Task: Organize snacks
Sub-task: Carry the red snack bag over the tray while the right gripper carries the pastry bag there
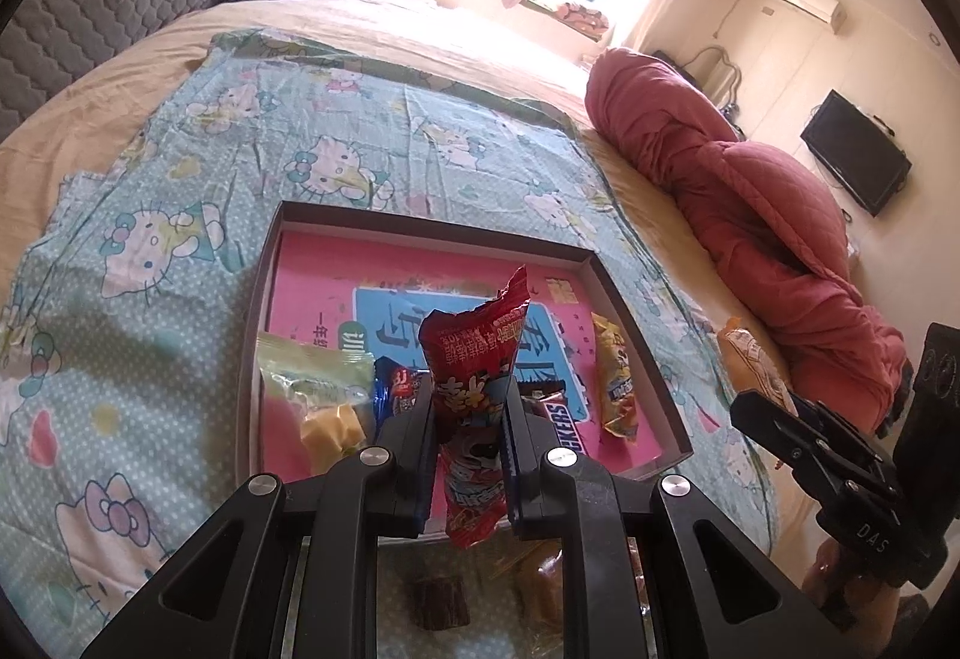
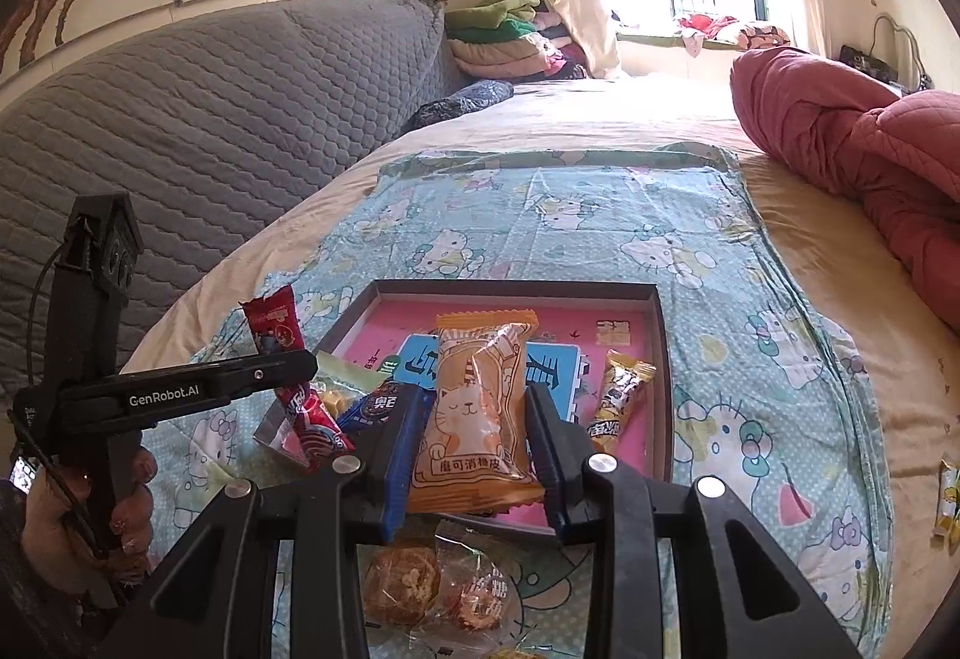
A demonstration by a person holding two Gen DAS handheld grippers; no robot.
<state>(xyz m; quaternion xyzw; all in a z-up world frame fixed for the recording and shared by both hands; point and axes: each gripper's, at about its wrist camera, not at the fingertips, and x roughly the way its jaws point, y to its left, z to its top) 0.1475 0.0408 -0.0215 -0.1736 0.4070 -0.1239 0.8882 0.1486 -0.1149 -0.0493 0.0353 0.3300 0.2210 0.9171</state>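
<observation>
My left gripper (image 1: 472, 395) is shut on a red snack packet (image 1: 474, 347), held upright over the near edge of a shallow box tray (image 1: 420, 227) with a pink floor. In the tray lie a green-yellow pack (image 1: 312, 383), a blue cookie pack (image 1: 393, 389), a Snickers bar (image 1: 561, 419) and a yellow packet (image 1: 615, 377). My right gripper (image 2: 477, 407) is shut on an orange packet with a cat drawing (image 2: 480, 395), also above the tray's (image 2: 660, 359) near side. In the right wrist view the left gripper (image 2: 303, 368) carries the red packet (image 2: 276, 323) at the left.
The tray rests on a Hello Kitty sheet (image 2: 750, 299) spread over a bed. Wrapped pastries (image 2: 402, 581) and a brown block (image 1: 438, 599) lie on the sheet beneath the grippers. A yellow packet (image 2: 948, 503) is at the far right. A red quilt (image 1: 750, 179) is bunched on the right, a grey headboard (image 2: 210, 119) on the left.
</observation>
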